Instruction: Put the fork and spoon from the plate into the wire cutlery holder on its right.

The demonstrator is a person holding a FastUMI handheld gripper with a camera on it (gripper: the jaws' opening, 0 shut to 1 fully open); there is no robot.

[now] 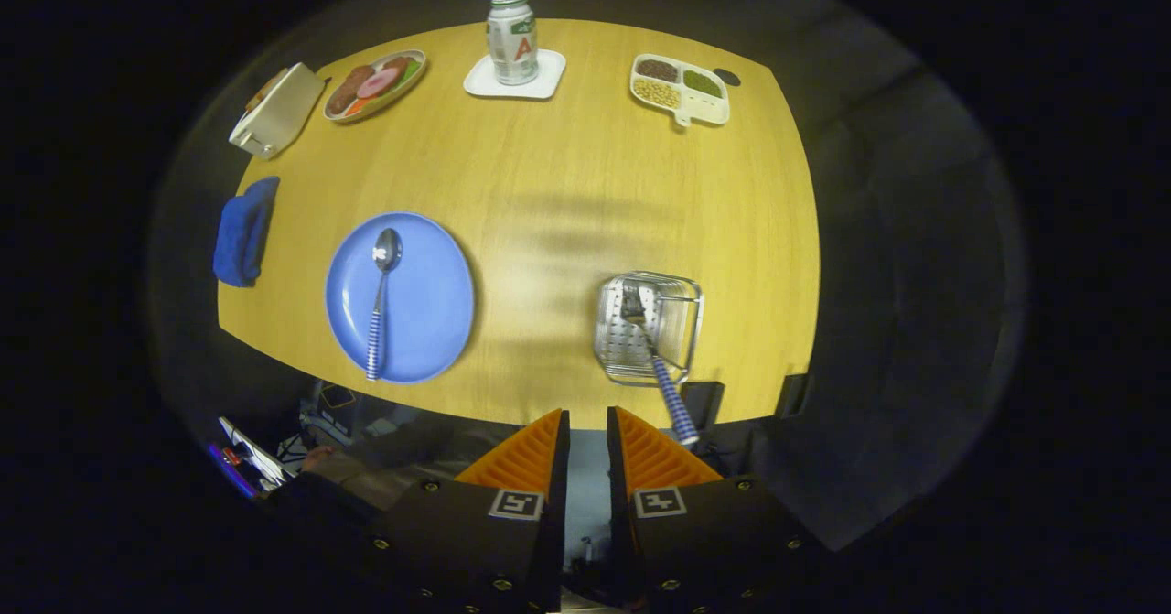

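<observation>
Gripper [588, 431] high above table edge, fingers nearly together, holding nothing. Metal fork with striped handle [655, 358] already in wire cutlery holder [649, 328], just ahead-right. Striped-handled metal spoon [381, 298] on round blue plate [401, 296], ahead-left, long axis roughly along fingers.

Illumination: table [549, 166] was brightly lit from overhead; surroundings were dark.
Shadows: soft, banded patch fell mid-table.
Distortion: strong fisheye bowing at table edges.
Focus: centre sharp; periphery dim, soft.
</observation>
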